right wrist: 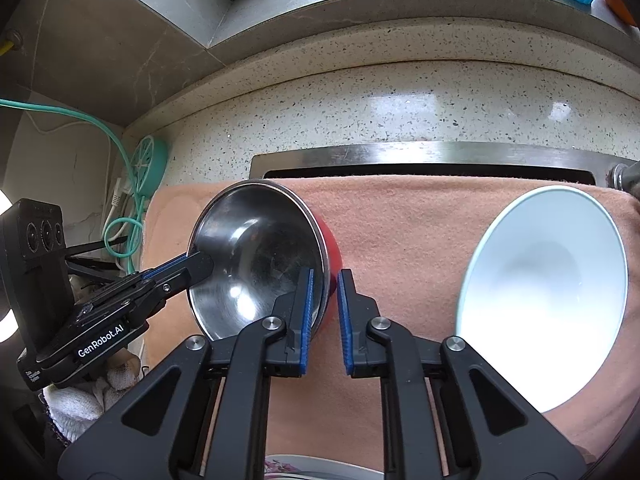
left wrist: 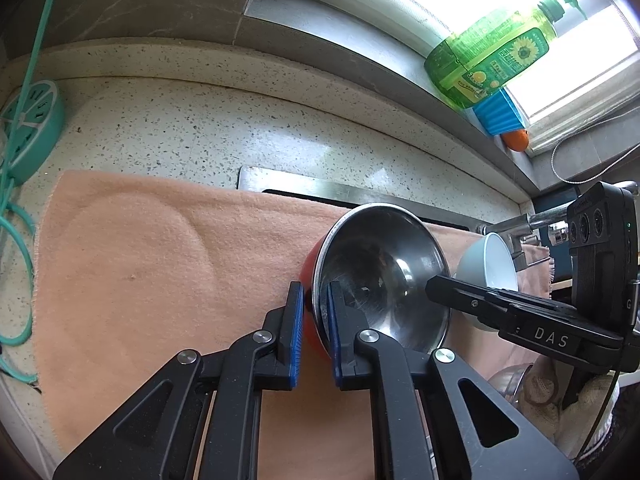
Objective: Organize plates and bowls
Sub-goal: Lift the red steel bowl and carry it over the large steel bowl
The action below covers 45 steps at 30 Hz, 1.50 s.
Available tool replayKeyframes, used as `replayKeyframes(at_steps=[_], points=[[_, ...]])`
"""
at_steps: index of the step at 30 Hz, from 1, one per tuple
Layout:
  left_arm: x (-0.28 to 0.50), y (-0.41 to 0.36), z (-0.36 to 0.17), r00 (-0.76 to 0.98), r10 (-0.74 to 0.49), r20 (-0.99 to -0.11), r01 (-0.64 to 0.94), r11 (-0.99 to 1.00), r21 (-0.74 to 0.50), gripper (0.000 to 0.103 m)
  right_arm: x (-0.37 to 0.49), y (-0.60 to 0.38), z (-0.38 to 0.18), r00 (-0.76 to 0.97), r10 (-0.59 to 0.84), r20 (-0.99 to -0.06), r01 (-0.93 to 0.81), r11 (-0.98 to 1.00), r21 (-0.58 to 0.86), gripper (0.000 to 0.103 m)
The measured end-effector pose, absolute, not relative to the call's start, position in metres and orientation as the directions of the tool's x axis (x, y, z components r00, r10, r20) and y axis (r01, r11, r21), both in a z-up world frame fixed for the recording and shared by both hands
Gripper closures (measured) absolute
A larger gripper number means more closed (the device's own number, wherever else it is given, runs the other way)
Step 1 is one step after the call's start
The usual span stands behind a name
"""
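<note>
Steel bowl (left wrist: 380, 276) tilted at frame centre over the towel (left wrist: 160, 260), rim pinched on both sides: left gripper (left wrist: 314, 320) clamped on one edge, right gripper (right wrist: 324, 312) on the opposite edge. White bowl (right wrist: 544, 296) at right of the right view, just beside.

The steel bowl (right wrist: 256, 260) lies on the towel (right wrist: 400, 232), left of the white bowl (right wrist: 544, 300).

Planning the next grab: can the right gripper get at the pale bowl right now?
Probably yes, once it backs off: the right gripper straddles the rim of the steel bowl, but the pale bowl stands tilted beside it on the cloth, nothing between.
</note>
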<state>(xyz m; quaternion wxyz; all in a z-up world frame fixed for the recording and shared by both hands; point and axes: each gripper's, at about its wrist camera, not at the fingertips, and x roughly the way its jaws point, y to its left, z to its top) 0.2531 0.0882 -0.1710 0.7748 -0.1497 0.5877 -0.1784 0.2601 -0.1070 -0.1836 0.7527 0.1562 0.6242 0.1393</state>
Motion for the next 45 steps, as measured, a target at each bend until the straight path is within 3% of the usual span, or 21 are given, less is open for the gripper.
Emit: replayKeyframes(at_steps=[21, 45], points=[[0.191, 0.066, -0.111, 0.296, -0.497, -0.816, 0.189, 0.868, -0.459, 0.093, 0.197, -0.147, -0.117, 0.251, 0.448, -0.858, -0.053, 0.891, 0.450, 0.092], [0.108, -0.061, -0.086, 0.193, -0.599, -0.777, 0.375, 0.777, -0.506, 0.093, 0.094, -0.269, -0.086, 0.322, 0.382, -0.866, 0.077, 0.901, 0.426, 0.092]])
